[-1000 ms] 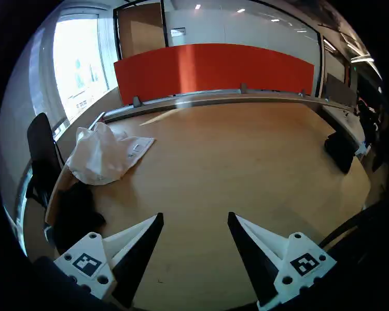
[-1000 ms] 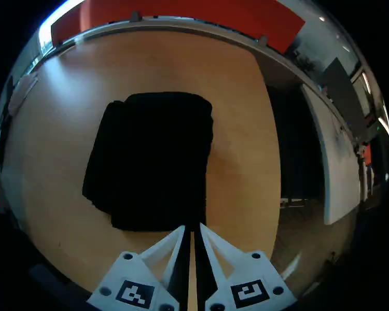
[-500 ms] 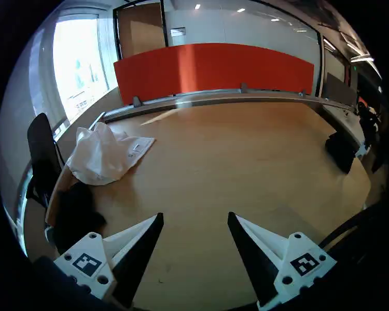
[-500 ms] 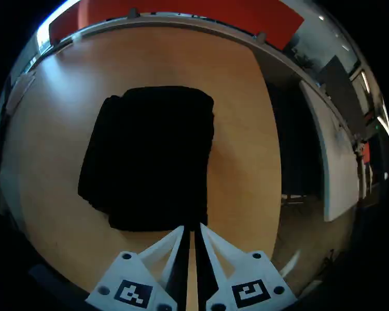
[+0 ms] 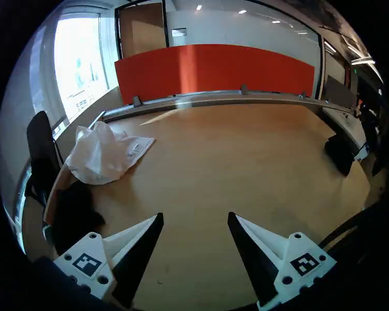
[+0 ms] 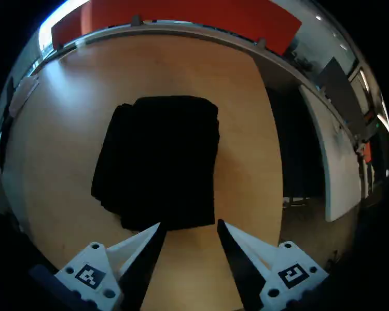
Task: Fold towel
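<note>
Our right gripper has its two white fingers spread wide and holds nothing. Just past its fingertips lies the black towel, folded into a thick, rough rectangle and lying flat on the wooden table. The towel's near edge sits level with the fingertips; we cannot tell whether they touch it.

Our left gripper is also spread wide and empty, hanging over bare wood. To its left lies a crumpled white cloth, beside a black chair. An orange partition runs along the table's far side.

We judge the fold to be nearly or fully done, with nothing pinning the layers down. The risks from here:
- The layers are black on black, so their edges are hard to tell apart. A pinch could catch just the top layer and peel the fold open.
- The left gripper looks to be well apart from the towel. Lifting with the right alone could let the bundle sag and unfold.
- A push from the open fingers could skew the stack.
</note>
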`<state>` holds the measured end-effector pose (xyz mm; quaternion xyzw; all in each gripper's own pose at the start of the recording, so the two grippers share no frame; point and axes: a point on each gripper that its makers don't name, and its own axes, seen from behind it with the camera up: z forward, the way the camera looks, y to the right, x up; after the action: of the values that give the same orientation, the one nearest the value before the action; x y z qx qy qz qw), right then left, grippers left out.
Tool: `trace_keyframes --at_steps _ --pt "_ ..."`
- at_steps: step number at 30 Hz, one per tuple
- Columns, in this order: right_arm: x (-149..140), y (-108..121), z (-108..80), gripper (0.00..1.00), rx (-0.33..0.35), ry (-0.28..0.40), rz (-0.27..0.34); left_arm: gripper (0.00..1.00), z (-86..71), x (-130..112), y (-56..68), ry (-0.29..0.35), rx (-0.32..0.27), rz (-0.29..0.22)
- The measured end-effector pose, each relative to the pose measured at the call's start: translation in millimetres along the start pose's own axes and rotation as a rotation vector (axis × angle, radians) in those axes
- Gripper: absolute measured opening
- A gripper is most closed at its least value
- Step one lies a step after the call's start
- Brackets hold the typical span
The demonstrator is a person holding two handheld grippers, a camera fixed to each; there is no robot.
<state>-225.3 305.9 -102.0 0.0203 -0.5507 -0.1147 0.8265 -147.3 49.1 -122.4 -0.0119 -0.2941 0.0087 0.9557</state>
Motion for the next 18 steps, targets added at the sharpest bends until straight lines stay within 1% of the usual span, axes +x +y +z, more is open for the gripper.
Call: trace_keyframes --at_steps 1,3,8,14,18 --pt "1 -1 -0.3 0.86 0.003 0.004 0.006 0.92 0.1 0 0.1 0.001 -0.001 -0.001" --pt "2 -4 -0.9 0.87 0.007 0.013 0.018 0.92 0.0 0 0.1 0.003 -0.002 -0.002" --pt "5 -7 -3.1 0.87 0.011 0.030 0.041 0.92 -0.8 1 -0.8 0.006 -0.002 -0.004" --pt "10 -9 -4.4 0.87 0.001 0.057 0.063 0.92 -1.5 2 -5.0 0.011 0.002 -0.013" --pt "22 -11 -5.6 0.87 -0.011 0.118 0.118 0.92 -1.1 3 -6.5 0.014 0.002 -0.024"
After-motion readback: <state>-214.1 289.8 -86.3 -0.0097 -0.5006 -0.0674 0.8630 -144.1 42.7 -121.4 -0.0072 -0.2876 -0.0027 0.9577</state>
